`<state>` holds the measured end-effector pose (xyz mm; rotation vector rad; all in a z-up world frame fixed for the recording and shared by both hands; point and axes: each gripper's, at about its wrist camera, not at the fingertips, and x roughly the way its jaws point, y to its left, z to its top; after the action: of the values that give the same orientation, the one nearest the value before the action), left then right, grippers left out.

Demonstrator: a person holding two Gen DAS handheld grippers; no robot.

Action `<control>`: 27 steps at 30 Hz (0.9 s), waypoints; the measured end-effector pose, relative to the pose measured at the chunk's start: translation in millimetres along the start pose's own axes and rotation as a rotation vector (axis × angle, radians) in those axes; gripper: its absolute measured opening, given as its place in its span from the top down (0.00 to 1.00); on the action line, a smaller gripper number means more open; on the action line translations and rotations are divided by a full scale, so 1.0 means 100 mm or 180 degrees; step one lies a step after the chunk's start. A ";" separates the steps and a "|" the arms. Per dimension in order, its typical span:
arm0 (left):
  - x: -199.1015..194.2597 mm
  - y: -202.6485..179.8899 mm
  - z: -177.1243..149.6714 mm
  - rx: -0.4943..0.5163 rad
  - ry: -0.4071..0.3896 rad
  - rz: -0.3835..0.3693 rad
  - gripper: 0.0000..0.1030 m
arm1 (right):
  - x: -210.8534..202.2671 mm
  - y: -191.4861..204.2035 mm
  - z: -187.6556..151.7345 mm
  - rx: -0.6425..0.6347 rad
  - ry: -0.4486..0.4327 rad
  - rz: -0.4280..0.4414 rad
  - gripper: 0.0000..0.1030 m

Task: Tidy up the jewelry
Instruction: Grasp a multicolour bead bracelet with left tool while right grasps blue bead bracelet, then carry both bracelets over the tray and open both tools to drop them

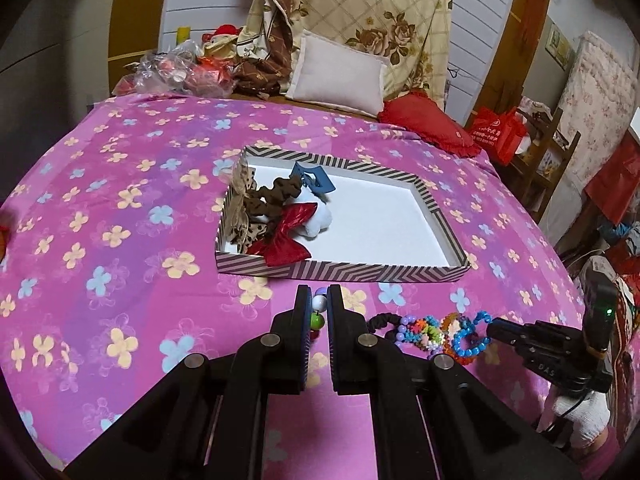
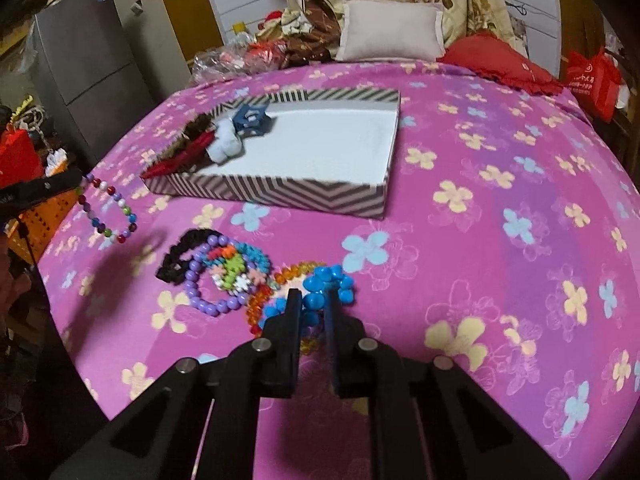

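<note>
While the left gripper [image 1: 319, 300] hangs above the pink flowered bedspread [image 2: 500, 160], clamped on a multicoloured bead bracelet [image 2: 108, 210], the right gripper [image 2: 312, 300] pinches a blue bead bracelet [image 2: 328, 284] lying beside the pile, near the striped box [image 2: 280, 192].

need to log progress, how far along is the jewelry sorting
Done: hair bows and a blue clip lie in the striped box.
In hand: the left tool holds a multicolored bead bracelet lifted off the bedspread; the right tool is shut on the blue bead bracelet.
Left: the purple, black, orange and rainbow bracelets on the bedspread.
</note>
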<state>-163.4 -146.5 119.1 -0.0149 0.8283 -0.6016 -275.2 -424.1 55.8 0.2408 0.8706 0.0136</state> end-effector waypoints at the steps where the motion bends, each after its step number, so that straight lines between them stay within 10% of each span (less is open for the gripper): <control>1: -0.01 -0.01 0.01 0.0005 -0.0003 -0.0004 0.91 | -0.04 0.01 0.02 0.0009 -0.0030 0.0033 0.89; 27: 0.35 -0.39 0.69 0.0162 -0.0039 0.0142 0.92 | 0.06 0.31 1.16 -0.0316 -0.0310 0.0148 0.89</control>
<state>-116.6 -211.2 151.7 0.0460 0.7993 -0.5798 -180.8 -417.2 130.1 0.1672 0.7651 0.0877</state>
